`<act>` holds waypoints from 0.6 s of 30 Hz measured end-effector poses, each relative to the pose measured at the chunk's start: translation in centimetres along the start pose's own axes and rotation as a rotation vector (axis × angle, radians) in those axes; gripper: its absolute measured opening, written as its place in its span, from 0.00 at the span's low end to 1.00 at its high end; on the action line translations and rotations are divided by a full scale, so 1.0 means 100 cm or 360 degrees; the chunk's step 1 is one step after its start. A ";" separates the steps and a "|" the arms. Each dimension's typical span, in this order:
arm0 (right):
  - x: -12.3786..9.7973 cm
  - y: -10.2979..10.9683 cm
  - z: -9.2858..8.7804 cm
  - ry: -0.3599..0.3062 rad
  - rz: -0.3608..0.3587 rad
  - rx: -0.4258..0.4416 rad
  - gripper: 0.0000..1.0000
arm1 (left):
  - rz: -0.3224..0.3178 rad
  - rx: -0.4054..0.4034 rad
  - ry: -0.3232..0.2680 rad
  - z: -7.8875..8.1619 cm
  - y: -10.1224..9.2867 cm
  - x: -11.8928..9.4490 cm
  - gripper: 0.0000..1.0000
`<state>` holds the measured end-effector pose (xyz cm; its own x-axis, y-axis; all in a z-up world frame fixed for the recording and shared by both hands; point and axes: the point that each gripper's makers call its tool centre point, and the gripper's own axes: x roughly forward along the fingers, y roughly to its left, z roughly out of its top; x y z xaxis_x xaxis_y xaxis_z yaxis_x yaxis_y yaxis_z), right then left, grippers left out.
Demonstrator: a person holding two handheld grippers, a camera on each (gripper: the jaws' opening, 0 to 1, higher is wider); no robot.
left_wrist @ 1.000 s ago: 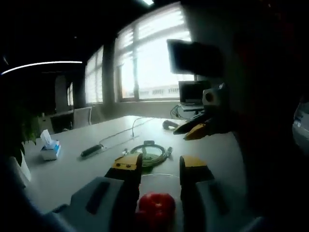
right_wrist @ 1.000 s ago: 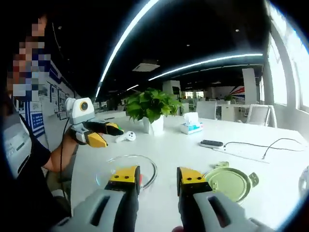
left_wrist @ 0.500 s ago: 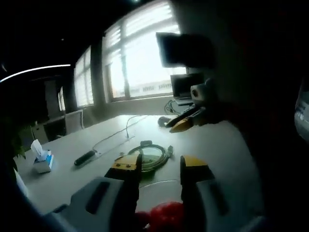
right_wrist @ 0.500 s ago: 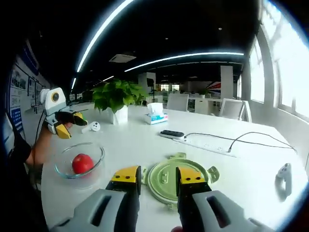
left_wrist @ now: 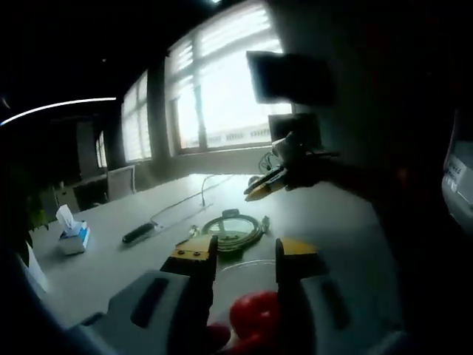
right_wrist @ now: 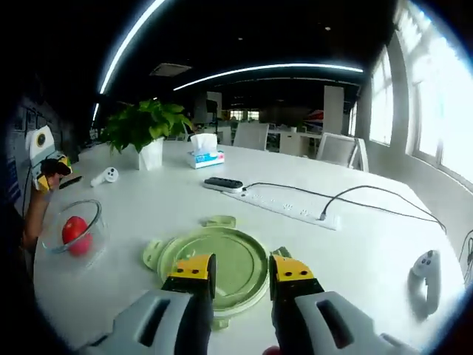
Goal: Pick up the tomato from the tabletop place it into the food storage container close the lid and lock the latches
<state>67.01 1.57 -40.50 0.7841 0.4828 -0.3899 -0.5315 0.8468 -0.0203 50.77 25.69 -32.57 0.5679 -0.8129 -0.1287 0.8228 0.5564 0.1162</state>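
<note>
While the tomato (right_wrist: 72,231) sits in the glass container (right_wrist: 70,236), well left of the right gripper (right_wrist: 240,271), that gripper hovers parted over the green lid (right_wrist: 214,262); the left gripper (left_wrist: 242,256) seems parted too.

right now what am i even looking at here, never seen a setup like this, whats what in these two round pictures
A person holds a two-jaw tool in each hand, and each tool carries a camera looking out along its own yellow-tipped jaws.

In the right gripper view, the right tool stands open, holding nothing, just above a round green lid with latch tabs lying on the white table. To the side sits a clear glass container with a red tomato inside, and the left tool hangs near it. Further back are a potted plant, a tissue box, a power strip and two game controllers.

The left gripper view looks the opposite way, toward the windows. Its open jaws frame the tomato below, with the lid beyond.
</note>
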 end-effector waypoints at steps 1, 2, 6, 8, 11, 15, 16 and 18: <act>0.007 -0.008 -0.002 0.0005 -0.0010 0.0009 0.25 | 0.0000 -0.0003 0.0000 0.000 0.000 0.000 0.23; 0.013 -0.016 -0.004 0.0018 -0.0019 0.0006 0.25 | 0.0000 -0.0005 -0.0008 0.001 0.000 -0.001 0.22; 0.034 -0.041 -0.017 0.0080 -0.0062 0.0050 0.25 | -0.0020 -0.0032 -0.0048 0.006 -0.002 -0.003 0.22; 0.044 -0.050 -0.023 0.0106 -0.0050 0.0128 0.25 | -0.0014 -0.0019 -0.0032 0.004 -0.002 -0.003 0.22; 0.057 -0.062 -0.027 0.0122 -0.0032 0.0192 0.25 | 0.0002 -0.0016 -0.0025 0.002 0.001 -0.003 0.22; 0.066 -0.068 -0.027 0.0080 -0.0009 0.0362 0.20 | 0.0011 -0.0020 -0.0030 0.002 0.003 -0.003 0.22; 0.066 -0.070 -0.029 0.0087 0.0003 0.0396 0.18 | 0.0012 -0.0020 -0.0029 0.002 0.003 -0.003 0.22; 0.067 -0.068 -0.030 0.0073 0.0012 0.0386 0.17 | 0.0012 -0.0015 -0.0020 0.001 0.003 -0.003 0.22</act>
<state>74.91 -1.64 -45.68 0.7621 0.4833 -0.4309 -0.4405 0.8747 0.2020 50.83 26.12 -32.43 0.5741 -0.8106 -0.1157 0.8185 0.5644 0.1076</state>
